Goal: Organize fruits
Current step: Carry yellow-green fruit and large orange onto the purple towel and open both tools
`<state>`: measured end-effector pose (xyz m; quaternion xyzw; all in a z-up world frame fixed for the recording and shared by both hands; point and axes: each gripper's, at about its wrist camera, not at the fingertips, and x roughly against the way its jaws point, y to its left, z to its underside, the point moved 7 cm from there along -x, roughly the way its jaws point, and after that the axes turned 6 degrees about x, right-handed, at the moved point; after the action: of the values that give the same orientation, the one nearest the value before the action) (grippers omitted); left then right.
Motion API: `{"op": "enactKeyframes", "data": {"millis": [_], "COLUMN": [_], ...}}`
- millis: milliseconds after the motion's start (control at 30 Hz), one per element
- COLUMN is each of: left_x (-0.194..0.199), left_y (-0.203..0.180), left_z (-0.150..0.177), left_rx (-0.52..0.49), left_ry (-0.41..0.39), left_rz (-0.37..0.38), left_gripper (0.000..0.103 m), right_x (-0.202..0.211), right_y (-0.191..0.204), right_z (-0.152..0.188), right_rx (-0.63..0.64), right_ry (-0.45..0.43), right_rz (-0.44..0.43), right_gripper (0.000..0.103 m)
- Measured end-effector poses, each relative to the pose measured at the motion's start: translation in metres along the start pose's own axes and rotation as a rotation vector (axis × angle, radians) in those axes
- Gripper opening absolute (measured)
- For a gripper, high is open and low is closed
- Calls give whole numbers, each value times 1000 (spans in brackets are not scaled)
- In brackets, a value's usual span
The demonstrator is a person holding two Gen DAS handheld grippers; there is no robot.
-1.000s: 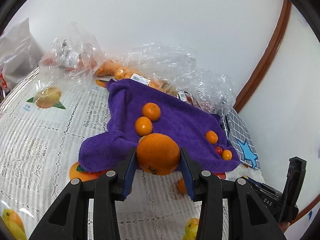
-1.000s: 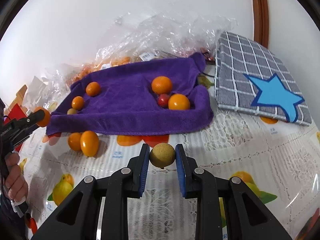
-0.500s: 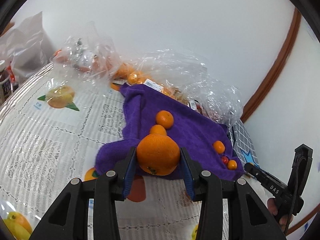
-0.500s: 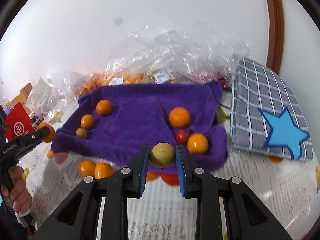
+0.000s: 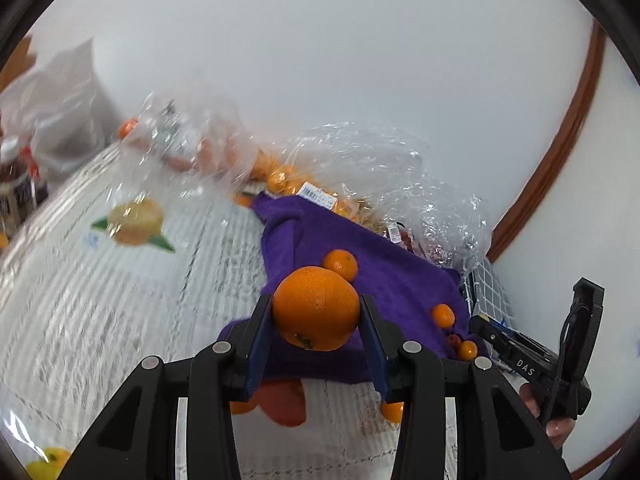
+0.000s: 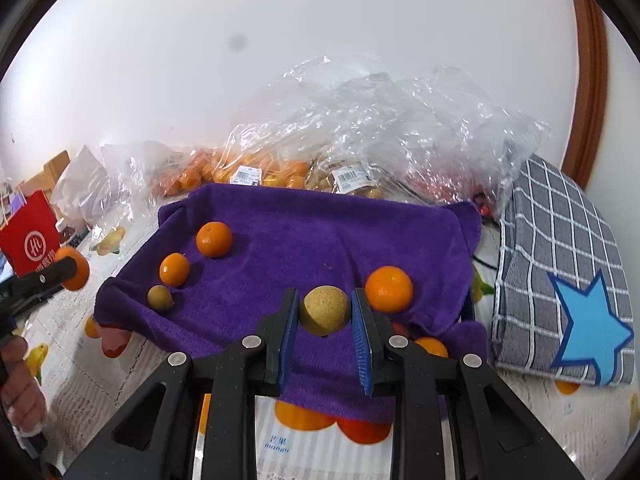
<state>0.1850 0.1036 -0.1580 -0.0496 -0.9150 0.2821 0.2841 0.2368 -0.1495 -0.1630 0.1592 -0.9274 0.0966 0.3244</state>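
Note:
My left gripper [image 5: 316, 322] is shut on a large orange [image 5: 316, 308], held above the near edge of a purple towel [image 5: 384, 268]. My right gripper [image 6: 325, 316] is shut on a small tan round fruit [image 6: 324, 310] above the same towel [image 6: 312, 248]. On the towel lie two small oranges [image 6: 214, 239] [image 6: 174, 269], a tan fruit [image 6: 160, 297] and a bigger orange [image 6: 389, 289]. The left gripper with its orange also shows at the left of the right wrist view [image 6: 72, 268].
Clear plastic bags of fruit [image 6: 360, 152] lie behind the towel against the white wall. A grey checked cloth with a blue star [image 6: 560, 288] lies to the right. Loose small oranges [image 5: 394, 410] lie on the fruit-print tablecloth [image 5: 100, 280]. A red bag [image 6: 30, 240] stands at left.
Both grippers have risen and moved forward over the towel, each keeping its fruit. The towel now sits closer below them.

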Motion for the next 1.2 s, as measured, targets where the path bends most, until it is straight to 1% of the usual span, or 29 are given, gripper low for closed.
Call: {"op": "enactKeyframes", "data": {"millis": [67, 133, 167, 233, 333, 433, 533, 667, 833, 867, 933, 1100, 1200], "left_x": [-6, -16, -21, -37, -57, -79, -99, -114, -130, -132, -131, -133, -136], "left_y": [-12, -25, -30, -39, -44, -50, -58, -69, -71, -69, -69, -69, -71], "left_z": [-6, -11, -12, -12, -8, -3, 1, 10, 22, 23, 23, 23, 25], "left_rx": [-20, -55, -70, -100, -110, -110, -156, -199, -247, -258, -285, -301, -348], "left_ry": [14, 31, 38, 62, 90, 148, 184, 215, 267, 271, 248, 251, 250], "left_rz": [14, 12, 12, -2, -17, -17, -53, -78, -131, -151, -169, -205, -243], "left_gripper": [40, 40, 40, 40, 40, 40, 40, 40, 40, 40, 40, 40, 40], "right_x": [-6, -16, -22, -33, -40, -42, -45, -49, -50, -50, -50, -50, -50], "right_y": [-1, -1, -1, 0, 1, -2, -7, -6, -10, -10, -10, -11, -11], "right_z": [2, 7, 11, 20, 27, 29, 32, 34, 35, 35, 35, 35, 36], "right_rx": [2, -9, -17, -9, 1, -30, -64, -21, -38, -42, -46, -47, -55], "right_ry": [5, 21, 37, 84, 101, 108, 118, 122, 125, 125, 125, 124, 126], "right_rz": [-12, -31, -41, -32, -43, -64, -80, -33, -44, -47, -47, -45, -48], "right_gripper": [26, 26, 26, 26, 26, 26, 26, 26, 26, 26, 26, 26, 26]}}
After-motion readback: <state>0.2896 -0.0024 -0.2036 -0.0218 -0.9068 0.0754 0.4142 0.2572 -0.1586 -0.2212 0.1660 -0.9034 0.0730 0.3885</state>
